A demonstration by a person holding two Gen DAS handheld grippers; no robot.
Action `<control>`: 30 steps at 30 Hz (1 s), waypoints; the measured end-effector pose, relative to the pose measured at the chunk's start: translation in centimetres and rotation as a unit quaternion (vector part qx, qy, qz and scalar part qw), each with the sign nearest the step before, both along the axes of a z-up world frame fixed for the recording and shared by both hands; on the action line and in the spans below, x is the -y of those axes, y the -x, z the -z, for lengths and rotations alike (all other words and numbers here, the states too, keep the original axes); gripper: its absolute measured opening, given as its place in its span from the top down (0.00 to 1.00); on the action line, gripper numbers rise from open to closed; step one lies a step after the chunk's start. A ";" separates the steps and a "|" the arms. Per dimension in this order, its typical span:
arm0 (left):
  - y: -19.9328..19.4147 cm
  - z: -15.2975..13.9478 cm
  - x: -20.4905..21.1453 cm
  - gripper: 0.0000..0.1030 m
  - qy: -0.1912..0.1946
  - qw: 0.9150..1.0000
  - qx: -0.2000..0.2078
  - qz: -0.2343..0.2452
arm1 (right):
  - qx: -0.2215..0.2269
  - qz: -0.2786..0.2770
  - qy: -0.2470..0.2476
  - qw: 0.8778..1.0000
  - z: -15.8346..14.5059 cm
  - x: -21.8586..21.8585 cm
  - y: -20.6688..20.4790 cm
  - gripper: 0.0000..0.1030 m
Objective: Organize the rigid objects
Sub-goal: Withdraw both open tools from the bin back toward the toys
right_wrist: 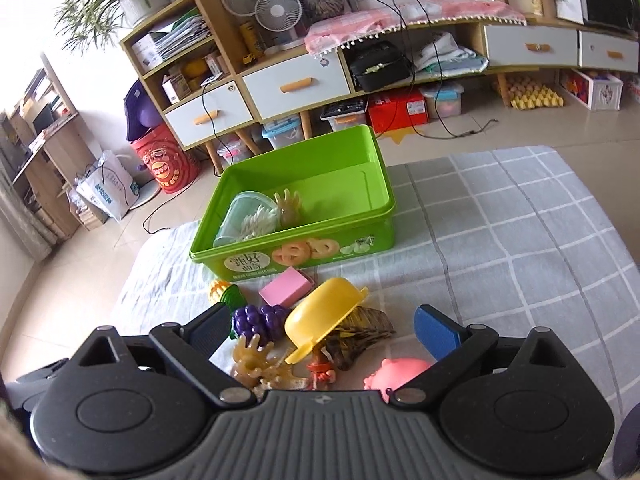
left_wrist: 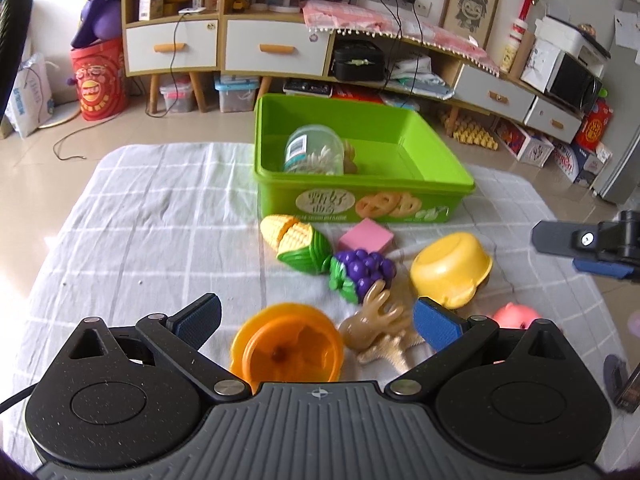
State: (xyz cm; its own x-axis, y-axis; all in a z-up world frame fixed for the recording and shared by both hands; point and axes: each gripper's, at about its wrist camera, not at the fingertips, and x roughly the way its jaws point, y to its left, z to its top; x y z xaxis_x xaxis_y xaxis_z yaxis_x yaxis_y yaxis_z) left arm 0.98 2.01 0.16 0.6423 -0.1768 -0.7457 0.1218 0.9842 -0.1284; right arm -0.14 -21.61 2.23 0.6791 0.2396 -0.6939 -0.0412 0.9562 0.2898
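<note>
A green box (left_wrist: 440, 160) (right_wrist: 384, 184) on the checked cloth holds a clear cotton-swab jar (left_wrist: 314, 152) (right_wrist: 248, 218) and a tan hand toy (right_wrist: 289, 204). In front lie a toy corn (left_wrist: 294, 246), pink block (left_wrist: 366, 236) (right_wrist: 285, 290), purple grapes (left_wrist: 362, 272) (right_wrist: 260, 320), an upturned yellow bowl (left_wrist: 450, 268) (right_wrist: 322, 316), an orange cup (left_wrist: 286, 346), a tan hand toy (left_wrist: 370, 320) (right_wrist: 250, 356) and a pink pig (left_wrist: 516, 316) (right_wrist: 396, 372). My left gripper (left_wrist: 316, 322) is open over the orange cup and tan hand. My right gripper (right_wrist: 324, 330) (left_wrist: 576, 246) is open above the yellow bowl.
A starfish (left_wrist: 390, 350), a dark shell (right_wrist: 360, 336) and a small red figure (right_wrist: 320, 368) lie among the toys. The checked cloth (left_wrist: 140, 220) (right_wrist: 520, 240) covers the table. Cabinets (left_wrist: 224, 40) and storage bins stand on the floor beyond.
</note>
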 end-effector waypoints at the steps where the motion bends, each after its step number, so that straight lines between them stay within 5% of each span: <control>1: 0.0 0.1 -0.1 0.02 -0.004 1.000 -0.002 0.003 | 0.004 -0.004 0.006 1.000 0.1 0.0 0.2 0.27; 11: 0.5 1.5 -1.6 0.02 -0.021 1.000 -0.007 0.013 | -0.002 -0.004 0.024 1.000 1.0 2.6 0.5 0.27; 20: 0.5 2.9 -1.2 0.02 -0.029 0.999 -0.014 0.045 | -0.065 0.024 0.019 0.997 3.1 4.9 0.1 0.27; 30: 0.9 5.1 -0.3 0.02 -0.095 0.990 0.008 0.104 | -0.141 0.019 0.032 0.989 5.9 4.8 -0.3 0.27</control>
